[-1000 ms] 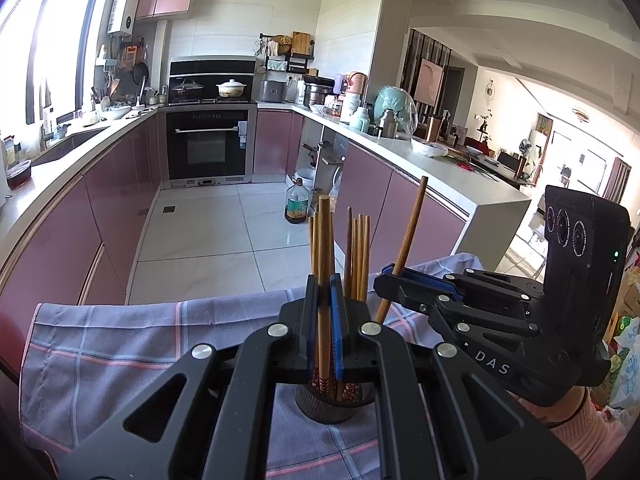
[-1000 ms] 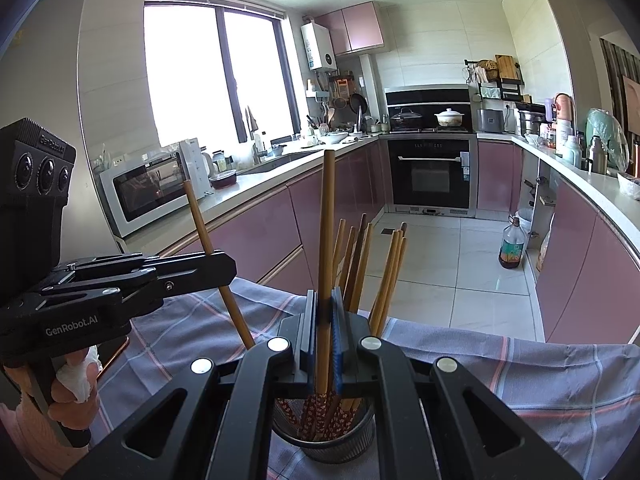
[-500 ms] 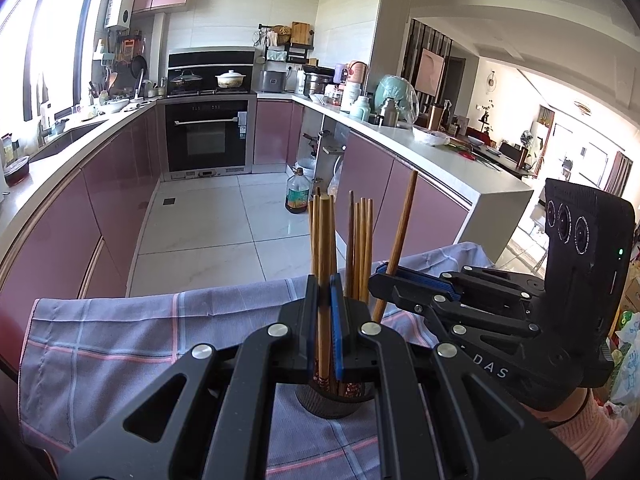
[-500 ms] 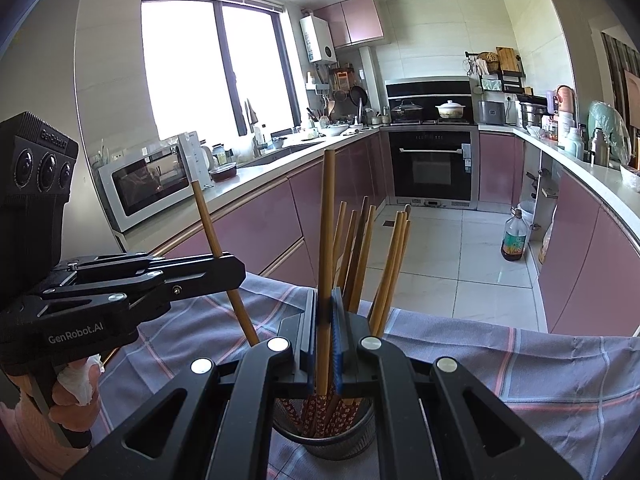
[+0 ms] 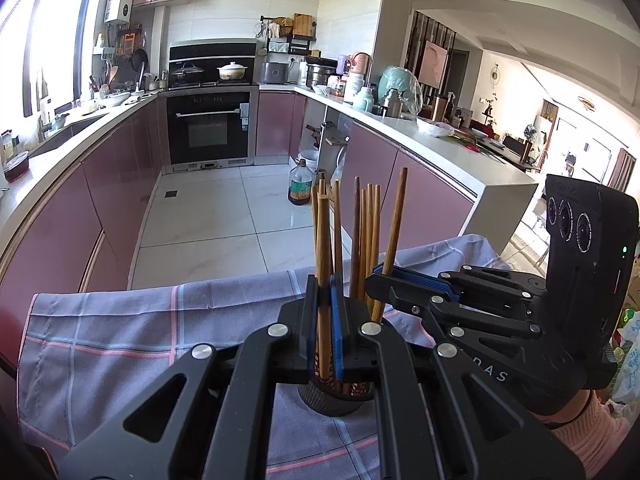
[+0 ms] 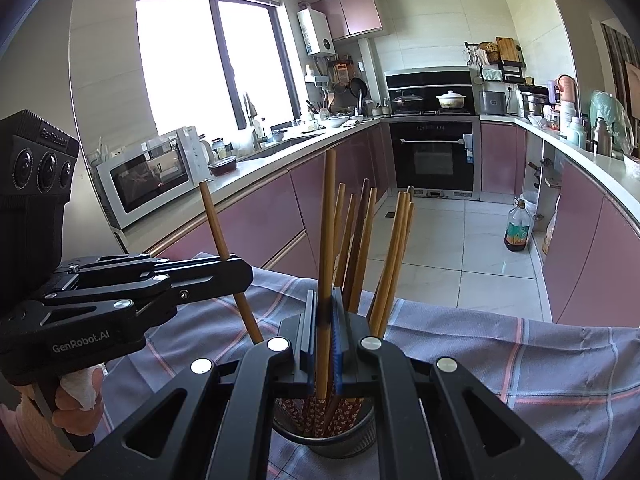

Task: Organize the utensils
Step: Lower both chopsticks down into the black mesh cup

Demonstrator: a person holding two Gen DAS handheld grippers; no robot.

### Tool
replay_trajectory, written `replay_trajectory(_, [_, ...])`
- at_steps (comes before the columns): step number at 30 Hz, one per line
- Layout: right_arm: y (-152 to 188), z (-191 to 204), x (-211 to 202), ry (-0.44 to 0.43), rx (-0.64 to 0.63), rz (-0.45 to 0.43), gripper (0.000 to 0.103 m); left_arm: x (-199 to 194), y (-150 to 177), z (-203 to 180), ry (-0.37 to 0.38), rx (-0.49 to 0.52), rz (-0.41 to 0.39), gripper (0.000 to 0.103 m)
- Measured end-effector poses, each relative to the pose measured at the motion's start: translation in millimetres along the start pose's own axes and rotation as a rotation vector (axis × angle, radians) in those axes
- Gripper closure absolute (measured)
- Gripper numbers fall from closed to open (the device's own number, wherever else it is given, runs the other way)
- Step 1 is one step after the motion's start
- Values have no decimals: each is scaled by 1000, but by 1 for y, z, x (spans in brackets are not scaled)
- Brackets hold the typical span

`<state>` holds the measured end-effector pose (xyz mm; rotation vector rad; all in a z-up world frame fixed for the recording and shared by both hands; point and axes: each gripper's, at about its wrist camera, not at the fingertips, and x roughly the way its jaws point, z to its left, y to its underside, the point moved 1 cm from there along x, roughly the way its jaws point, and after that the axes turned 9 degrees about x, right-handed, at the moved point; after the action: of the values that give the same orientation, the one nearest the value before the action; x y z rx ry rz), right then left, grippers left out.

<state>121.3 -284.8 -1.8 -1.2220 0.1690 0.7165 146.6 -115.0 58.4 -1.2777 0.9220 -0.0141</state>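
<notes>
A dark metal mesh cup (image 5: pixel 326 402) (image 6: pixel 325 438) stands on a grey checked cloth (image 5: pixel 120 320) and holds several wooden chopsticks with patterned red ends. My left gripper (image 5: pixel 324 292) is shut on one upright chopstick (image 5: pixel 322 240) just above the cup's mouth. From the right wrist view the left gripper (image 6: pixel 240 274) comes in from the left, its chopstick (image 6: pixel 214 224) slanting down toward the cup. My right gripper (image 6: pixel 324 304) is shut on another chopstick (image 6: pixel 329 220) whose lower end dips into the cup. In the left wrist view the right gripper (image 5: pixel 378 278) is beside the cup.
The cloth (image 6: pixel 520 360) covers a table edge facing a kitchen with pink cabinets. An oil bottle (image 5: pixel 300 190) stands on the tiled floor. A microwave (image 6: pixel 148 176) sits on the left counter. A person's hand (image 6: pixel 76 396) grips the left gripper's handle.
The left gripper with its chopstick has edged a little closer to the cup and slightly lower. The right gripper has hardly moved; both stay shut.
</notes>
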Motion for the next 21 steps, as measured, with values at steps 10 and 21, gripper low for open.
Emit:
replay_trajectory(10, [-1,-2,5,3,6,12,98,11,8,1,-9,-5,21,96])
replay_trajectory(21, [-2,-5,10,14,10,20,97,20,9,3,-32,-11,28,96])
